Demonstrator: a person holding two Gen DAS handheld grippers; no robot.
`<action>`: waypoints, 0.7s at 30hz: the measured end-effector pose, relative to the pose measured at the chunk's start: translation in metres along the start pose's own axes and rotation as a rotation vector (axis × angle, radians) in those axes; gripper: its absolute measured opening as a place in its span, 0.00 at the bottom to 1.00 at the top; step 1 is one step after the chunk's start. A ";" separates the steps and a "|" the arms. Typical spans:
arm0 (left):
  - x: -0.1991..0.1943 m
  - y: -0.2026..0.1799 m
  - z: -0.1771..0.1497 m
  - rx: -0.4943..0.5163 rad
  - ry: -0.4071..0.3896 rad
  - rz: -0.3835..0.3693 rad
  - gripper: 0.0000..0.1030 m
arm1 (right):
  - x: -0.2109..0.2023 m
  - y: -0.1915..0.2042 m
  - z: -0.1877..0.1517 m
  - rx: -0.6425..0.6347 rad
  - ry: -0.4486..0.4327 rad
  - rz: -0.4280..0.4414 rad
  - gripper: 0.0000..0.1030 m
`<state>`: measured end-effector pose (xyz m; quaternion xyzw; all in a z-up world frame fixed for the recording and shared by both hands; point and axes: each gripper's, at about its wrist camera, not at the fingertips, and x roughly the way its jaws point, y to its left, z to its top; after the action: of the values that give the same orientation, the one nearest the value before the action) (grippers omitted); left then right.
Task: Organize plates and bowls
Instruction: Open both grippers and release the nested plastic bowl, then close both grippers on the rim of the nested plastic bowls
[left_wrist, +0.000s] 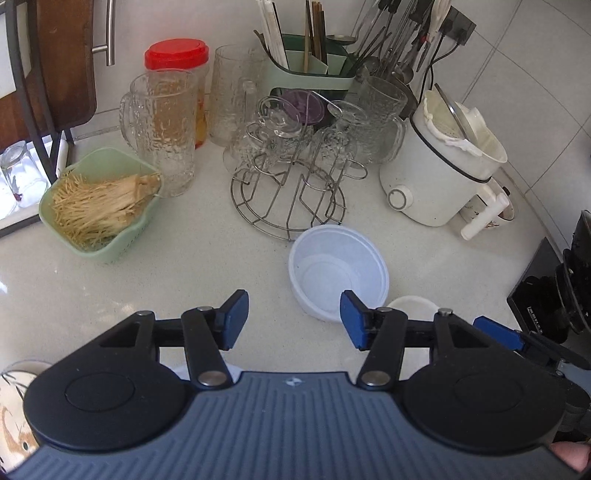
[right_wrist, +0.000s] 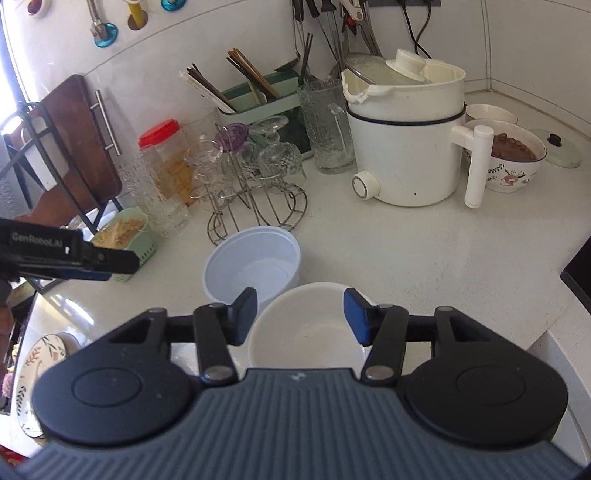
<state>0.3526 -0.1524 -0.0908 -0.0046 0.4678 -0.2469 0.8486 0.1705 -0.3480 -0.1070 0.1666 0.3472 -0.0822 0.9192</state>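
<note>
In the left wrist view, the white bowl (left_wrist: 412, 303) is mostly hidden behind the left gripper's (left_wrist: 293, 320) right finger; only a rim arc shows. The right gripper (left_wrist: 517, 338) is largely covered there, so its jaws cannot be read. A patterned plate (left_wrist: 14, 410) is cut by the near left edge, and a drinking glass (left_wrist: 18, 170) by the far left edge. In the right wrist view, the white bowl's (right_wrist: 314, 332) near wall is hidden under the gripper body. The floral bowl (right_wrist: 513, 170) stands partly behind the cooker's handle (right_wrist: 476, 166); its dark contents are too blurred to name.

Pale-blue bowl (right_wrist: 253, 264) and white bowl (right_wrist: 306, 328) sit upright, side by side.
</note>
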 end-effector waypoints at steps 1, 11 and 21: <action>0.002 0.000 0.001 0.001 0.005 -0.003 0.61 | 0.002 -0.001 0.000 0.006 0.001 -0.003 0.53; 0.039 -0.009 0.009 0.070 0.092 -0.037 0.69 | 0.026 -0.012 0.009 0.086 0.012 -0.021 0.73; 0.072 0.006 0.025 0.019 0.118 -0.070 0.70 | 0.051 -0.028 0.019 0.210 0.021 0.037 0.84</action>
<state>0.4065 -0.1828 -0.1349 0.0018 0.5142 -0.2806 0.8105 0.2130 -0.3823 -0.1349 0.2693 0.3432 -0.0995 0.8943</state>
